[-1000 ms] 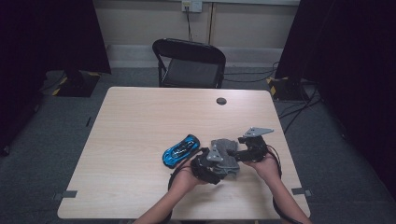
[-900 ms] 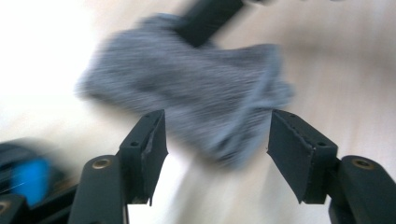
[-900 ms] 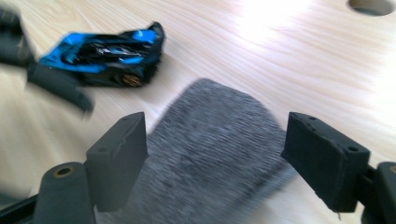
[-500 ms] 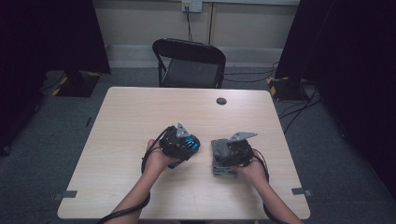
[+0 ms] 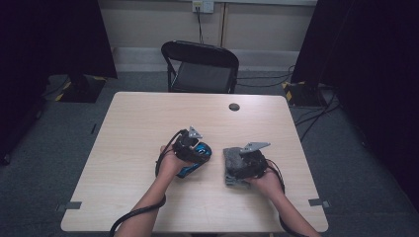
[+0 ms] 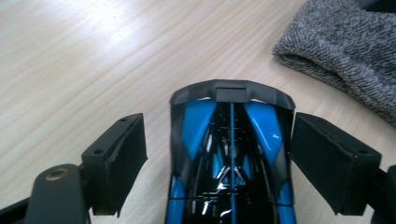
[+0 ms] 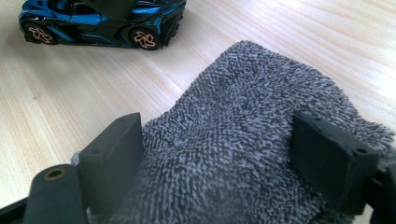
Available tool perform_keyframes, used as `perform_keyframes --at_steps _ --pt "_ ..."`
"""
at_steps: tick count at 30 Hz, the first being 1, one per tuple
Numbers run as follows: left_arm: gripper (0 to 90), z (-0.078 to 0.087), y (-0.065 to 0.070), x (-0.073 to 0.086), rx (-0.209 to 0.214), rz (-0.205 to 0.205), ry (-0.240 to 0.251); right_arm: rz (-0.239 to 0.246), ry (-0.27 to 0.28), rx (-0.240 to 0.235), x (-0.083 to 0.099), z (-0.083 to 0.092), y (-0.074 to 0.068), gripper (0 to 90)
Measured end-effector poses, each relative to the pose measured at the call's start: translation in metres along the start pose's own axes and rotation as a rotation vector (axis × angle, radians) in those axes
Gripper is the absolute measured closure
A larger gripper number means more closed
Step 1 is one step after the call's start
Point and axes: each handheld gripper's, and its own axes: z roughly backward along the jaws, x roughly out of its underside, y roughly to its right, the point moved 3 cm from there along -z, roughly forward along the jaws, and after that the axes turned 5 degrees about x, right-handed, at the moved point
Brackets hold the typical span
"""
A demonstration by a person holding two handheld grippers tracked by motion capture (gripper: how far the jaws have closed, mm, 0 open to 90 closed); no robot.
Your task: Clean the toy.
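Nearest to me, the person's two forearms come up over the near edge of the pale wooden surface (image 5: 128, 197), a black cable trailing back from the left one. The left tongs (image 5: 193, 146) sit over the blue and black toy car (image 5: 197, 157), which lies on the surface a little left of the middle. From the left gripper view the car (image 6: 231, 154) runs lengthwise between the two black jaws; the jaws have just been opening, and there is a clear gap on the left side and a thin one on the right, so the tongs are released and not pressing on it.

Just to the right, well within reach, the right tongs (image 5: 247, 160) rest on a crumpled grey cloth (image 5: 231, 163). In the right gripper view the towelling cloth (image 7: 243, 140) bulges up between the spread jaws, which stand wide apart and released, with the fabric against both pads but not squeezed. The car (image 7: 100, 21) lies just beyond the cloth, side on, its copper-coloured wheels on the surface.

Farther off, a small dark round disc (image 5: 234, 106) sits near the far edge. Beyond that stands a black folding chair (image 5: 200, 66) on the grey carpet.
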Motion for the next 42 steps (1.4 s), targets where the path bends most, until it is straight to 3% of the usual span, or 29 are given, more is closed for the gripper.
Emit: perform_keyframes --at_steps 2,4,10,14,18,23,27,31,35,39,42 --pt "18.8 -0.002 0.003 0.0 0.008 -0.013 -0.001 0.0 -0.004 -0.002 0.0 0.0 0.0 17.6" --pt "17.2 -0.009 0.004 0.004 0.003 -0.026 -0.041 0.007 -0.004 -0.002 0.0 -0.001 0.0 17.5" --pt "15.9 -0.02 0.003 0.009 0.004 -0.002 -0.056 0.021 -0.005 -0.002 0.001 -0.001 -0.001 17.5" --pt "15.8 -0.024 0.003 0.011 -0.012 -0.008 -0.069 0.026 -0.004 0.001 0.001 -0.002 -0.001 17.2" --pt "15.9 -0.025 0.0 0.012 -0.018 0.02 -0.064 0.02 -0.003 0.003 0.002 -0.002 -0.001 17.2" --pt "24.3 -0.024 0.002 0.011 -0.004 0.016 -0.059 0.023 0.0 0.009 0.001 -0.001 -0.002 17.1" --pt "24.8 -0.023 0.002 0.011 -0.003 0.019 -0.07 0.007 0.006 0.015 -0.001 0.002 -0.002 18.8" --pt "24.9 -0.022 0.002 0.011 0.003 0.018 -0.074 -0.126 0.034 0.064 -0.005 0.012 0.007 22.5" --pt "25.1 -0.02 0.002 0.013 0.003 0.014 -0.074 -0.165 0.028 0.12 -0.004 0.01 0.008 24.9" --pt "25.1 -0.018 0.002 0.014 0.01 0.005 -0.081 -0.1 -0.045 0.168 -0.002 -0.004 0.0 26.4" --pt "25.2 -0.017 0.002 0.014 0.009 0.007 -0.074 -0.093 -0.063 0.189 -0.003 -0.008 -0.002 30.8"
